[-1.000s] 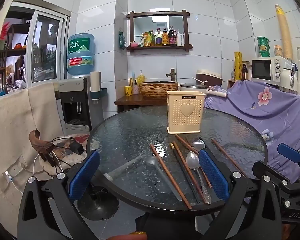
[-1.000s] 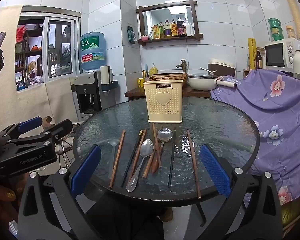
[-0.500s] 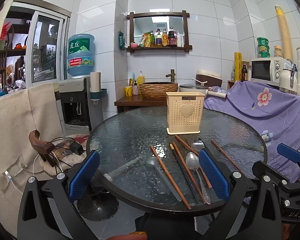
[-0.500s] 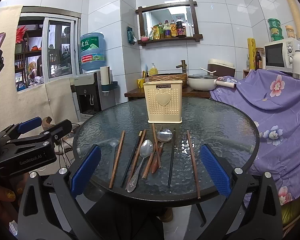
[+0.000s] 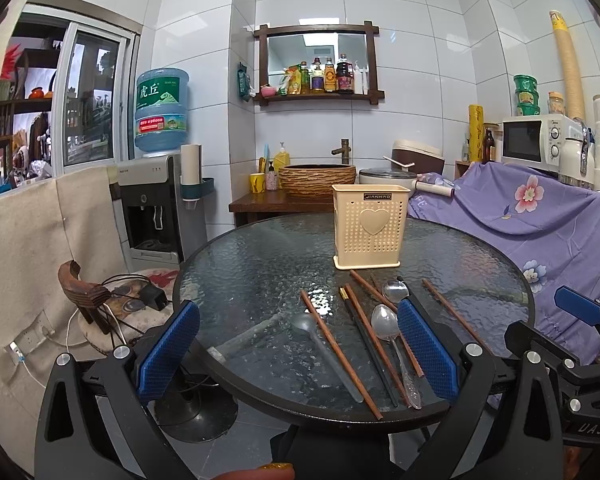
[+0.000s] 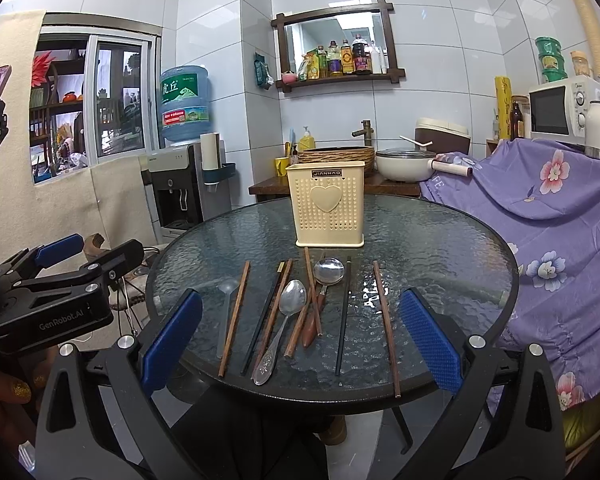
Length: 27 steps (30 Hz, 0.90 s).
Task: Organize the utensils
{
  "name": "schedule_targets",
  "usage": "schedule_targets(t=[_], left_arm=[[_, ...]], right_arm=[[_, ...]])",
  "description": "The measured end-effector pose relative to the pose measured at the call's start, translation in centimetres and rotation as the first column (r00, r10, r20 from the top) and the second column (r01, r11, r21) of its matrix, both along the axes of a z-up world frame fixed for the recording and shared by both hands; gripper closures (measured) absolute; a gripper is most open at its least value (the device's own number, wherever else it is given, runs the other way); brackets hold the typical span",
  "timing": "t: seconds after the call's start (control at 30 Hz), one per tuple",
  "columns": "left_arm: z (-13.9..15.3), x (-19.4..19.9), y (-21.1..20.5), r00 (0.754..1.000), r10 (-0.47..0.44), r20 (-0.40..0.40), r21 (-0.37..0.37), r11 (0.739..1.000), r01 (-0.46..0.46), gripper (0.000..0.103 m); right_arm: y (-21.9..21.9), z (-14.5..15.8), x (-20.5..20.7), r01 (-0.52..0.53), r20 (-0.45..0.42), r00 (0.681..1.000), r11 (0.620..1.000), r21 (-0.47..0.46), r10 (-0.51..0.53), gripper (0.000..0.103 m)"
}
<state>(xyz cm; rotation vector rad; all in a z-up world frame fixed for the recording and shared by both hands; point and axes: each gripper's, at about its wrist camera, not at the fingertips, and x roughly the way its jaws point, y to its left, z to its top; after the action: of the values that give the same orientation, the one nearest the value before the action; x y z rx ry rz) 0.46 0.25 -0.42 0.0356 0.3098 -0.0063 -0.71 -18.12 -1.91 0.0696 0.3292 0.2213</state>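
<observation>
A cream perforated utensil holder (image 6: pixel 327 205) (image 5: pixel 369 227) with a heart on its front stands upright on the round glass table (image 6: pixel 440 240) (image 5: pixel 240 272). In front of it lie several brown and black chopsticks (image 6: pixel 234 318) (image 5: pixel 338 347), a metal spoon (image 6: pixel 284 320) (image 5: pixel 388 332), a wooden-handled ladle spoon (image 6: pixel 328 272) and a translucent plastic spoon (image 6: pixel 225 312) (image 5: pixel 320 340). My right gripper (image 6: pixel 300 340) hovers open at the table's near edge, holding nothing. My left gripper (image 5: pixel 298 350) is open too, near the front left edge, with nothing between its pads.
A sofa under a purple floral sheet (image 6: pixel 548 216) crowds the table's right side. A water dispenser (image 5: pixel 156 200) and a wooden stool with cables (image 5: pixel 88 296) stand at left. Behind the table is a counter with a basin (image 6: pixel 338 156) and a pot (image 6: pixel 406 164).
</observation>
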Motion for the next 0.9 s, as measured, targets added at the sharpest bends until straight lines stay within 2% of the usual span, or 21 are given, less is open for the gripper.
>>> schedule_targets(t=[0.9], left_arm=[[0.02,-0.04,0.01,1.0,0.001,-0.001,0.001,1.0,-0.001,0.006]], right_arm=[[0.18,0.13,-0.18,-0.004,0.0,1.0,1.0,0.0,0.004,0.005]])
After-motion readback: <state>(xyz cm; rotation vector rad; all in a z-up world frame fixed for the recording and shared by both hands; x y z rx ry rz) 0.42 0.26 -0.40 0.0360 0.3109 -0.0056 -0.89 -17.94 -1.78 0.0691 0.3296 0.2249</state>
